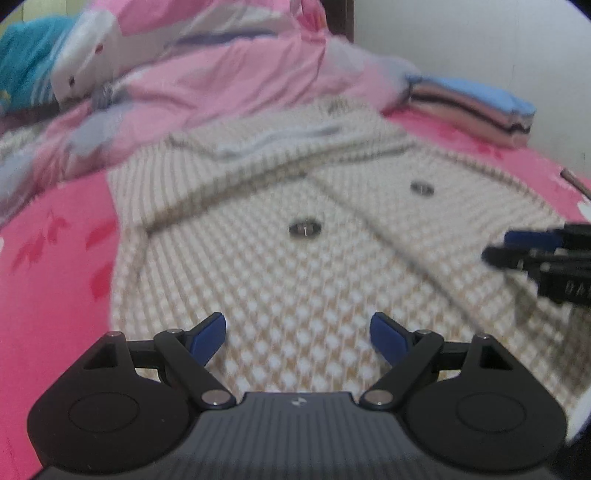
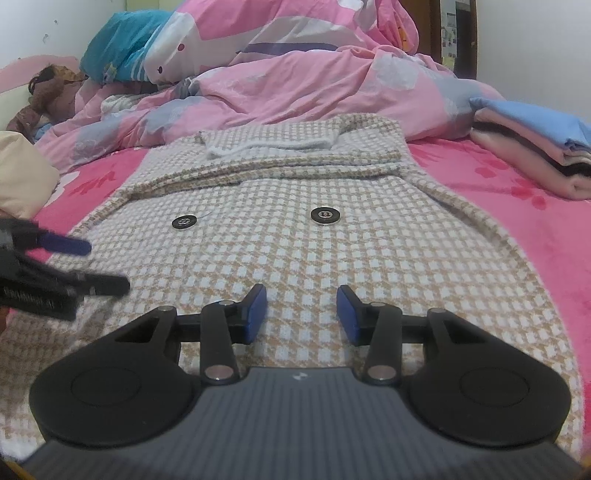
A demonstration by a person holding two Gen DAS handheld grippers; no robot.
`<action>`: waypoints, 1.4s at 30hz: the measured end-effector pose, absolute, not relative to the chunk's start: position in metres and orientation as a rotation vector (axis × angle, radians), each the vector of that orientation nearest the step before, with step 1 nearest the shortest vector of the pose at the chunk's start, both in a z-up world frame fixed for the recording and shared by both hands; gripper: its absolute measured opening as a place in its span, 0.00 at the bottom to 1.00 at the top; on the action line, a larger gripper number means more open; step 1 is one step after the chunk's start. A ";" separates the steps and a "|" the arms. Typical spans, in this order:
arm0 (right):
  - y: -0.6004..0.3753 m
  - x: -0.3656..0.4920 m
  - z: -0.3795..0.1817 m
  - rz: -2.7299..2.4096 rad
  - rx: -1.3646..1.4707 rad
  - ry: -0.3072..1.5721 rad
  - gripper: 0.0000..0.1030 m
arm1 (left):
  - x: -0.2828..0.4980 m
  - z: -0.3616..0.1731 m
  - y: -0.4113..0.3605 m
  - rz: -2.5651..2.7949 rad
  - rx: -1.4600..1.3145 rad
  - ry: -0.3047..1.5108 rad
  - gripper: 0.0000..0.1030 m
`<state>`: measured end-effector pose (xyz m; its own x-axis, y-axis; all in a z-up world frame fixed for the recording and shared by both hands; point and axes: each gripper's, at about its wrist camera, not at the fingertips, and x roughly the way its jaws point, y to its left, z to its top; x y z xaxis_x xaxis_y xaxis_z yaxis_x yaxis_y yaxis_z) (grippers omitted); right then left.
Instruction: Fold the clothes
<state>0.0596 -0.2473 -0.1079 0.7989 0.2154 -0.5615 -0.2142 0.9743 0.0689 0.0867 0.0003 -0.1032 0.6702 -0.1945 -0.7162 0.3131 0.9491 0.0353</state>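
I'm hovering both grippers, left and right, jaws apart and gripping nothing, over the nubby checked coat with round buttons.

Bed w/ hot-pink sheet, darker pink floral print. Rumpled pink duvet heaped at far end, grey & white patches. Teal pillow top left; brown plush toy beside it, near pink headboard. Plain white wall on right, dark wood door frame behind. Light even, indoor.
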 end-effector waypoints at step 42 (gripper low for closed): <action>-0.250 0.062 -0.110 0.215 0.020 0.614 0.48 | 0.090 -0.112 0.002 -0.293 0.143 0.788 0.91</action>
